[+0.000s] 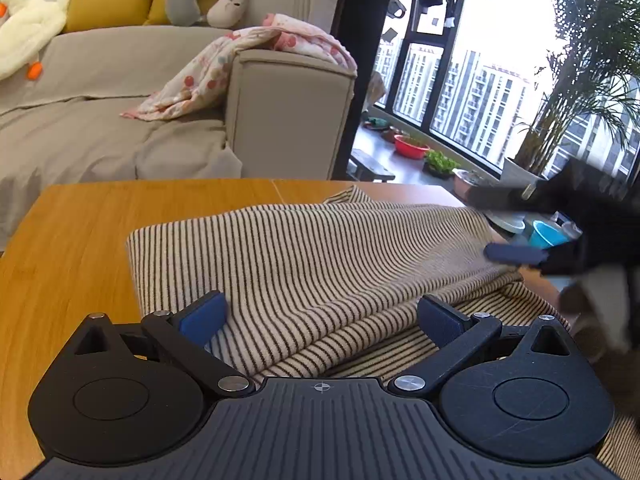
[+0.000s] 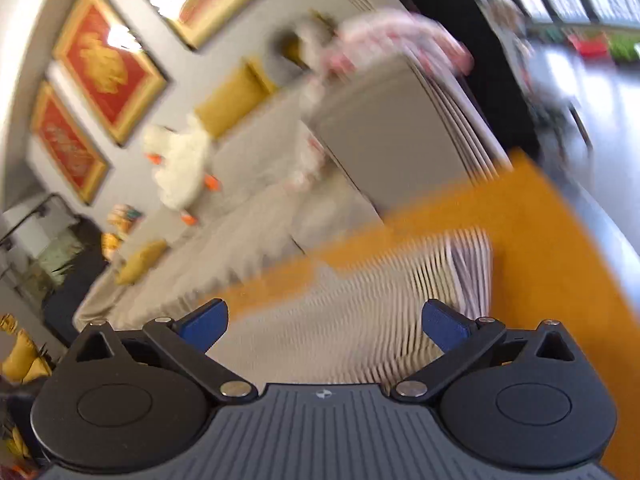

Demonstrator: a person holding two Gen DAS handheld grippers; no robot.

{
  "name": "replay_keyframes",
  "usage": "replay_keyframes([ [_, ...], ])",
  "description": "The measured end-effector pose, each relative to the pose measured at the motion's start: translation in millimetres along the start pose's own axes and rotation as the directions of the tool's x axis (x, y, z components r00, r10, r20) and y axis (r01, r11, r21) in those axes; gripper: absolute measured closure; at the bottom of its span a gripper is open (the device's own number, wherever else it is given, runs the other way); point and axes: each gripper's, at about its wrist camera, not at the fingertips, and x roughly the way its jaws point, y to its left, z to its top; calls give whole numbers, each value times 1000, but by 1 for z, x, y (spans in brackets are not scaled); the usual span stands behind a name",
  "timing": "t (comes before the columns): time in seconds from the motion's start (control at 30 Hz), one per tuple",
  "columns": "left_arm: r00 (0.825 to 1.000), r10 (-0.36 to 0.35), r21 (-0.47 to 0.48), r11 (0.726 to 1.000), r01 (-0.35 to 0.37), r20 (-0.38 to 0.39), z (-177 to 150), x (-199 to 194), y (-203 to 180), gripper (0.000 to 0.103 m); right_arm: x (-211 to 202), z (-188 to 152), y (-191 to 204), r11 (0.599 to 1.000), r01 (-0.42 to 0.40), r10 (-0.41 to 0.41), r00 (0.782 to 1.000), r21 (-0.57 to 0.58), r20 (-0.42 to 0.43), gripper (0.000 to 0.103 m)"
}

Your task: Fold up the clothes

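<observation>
A beige garment with thin dark stripes (image 1: 312, 256) lies partly folded on the wooden table (image 1: 72, 240). My left gripper (image 1: 322, 318) is open low over its near edge, and the folded cloth runs between the blue pads (image 1: 204, 318). The right gripper (image 1: 516, 254) shows blurred at the garment's right side in the left wrist view. In the right wrist view, which is tilted and motion-blurred, my right gripper (image 2: 324, 324) is open and empty above the striped garment (image 2: 360, 308) on the table (image 2: 540, 240).
A grey sofa (image 1: 120, 92) with yellow cushions, a white plush duck (image 1: 24, 24) and a pink blanket (image 1: 240, 60) stands beyond the table's far edge. To the right are a window, a potted palm (image 1: 560, 120) and basins on the floor.
</observation>
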Motion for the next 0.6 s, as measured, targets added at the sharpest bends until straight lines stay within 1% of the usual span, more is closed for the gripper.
replay_keyframes([
  [0.07, 1000, 2, 2, 1000, -2, -1, 0, -1, 0, 0, -1, -14, 3, 997, 9, -4, 998, -82, 60, 0],
  [0.17, 1000, 2, -2, 1000, -2, 0, 0, -1, 0, 0, -4, -19, 11, 992, 32, -24, 998, -124, 66, 0],
  [0.4, 1000, 2, -4, 1000, -2, 2, 1, 0, 1, 0, -11, -17, -2, 997, -37, 43, 995, -64, 91, 0],
  [0.6, 1000, -1, -8, 1000, 1, 4, 1, 1, 2, 0, -9, -17, 3, 995, -14, 22, 997, -95, 79, 0],
])
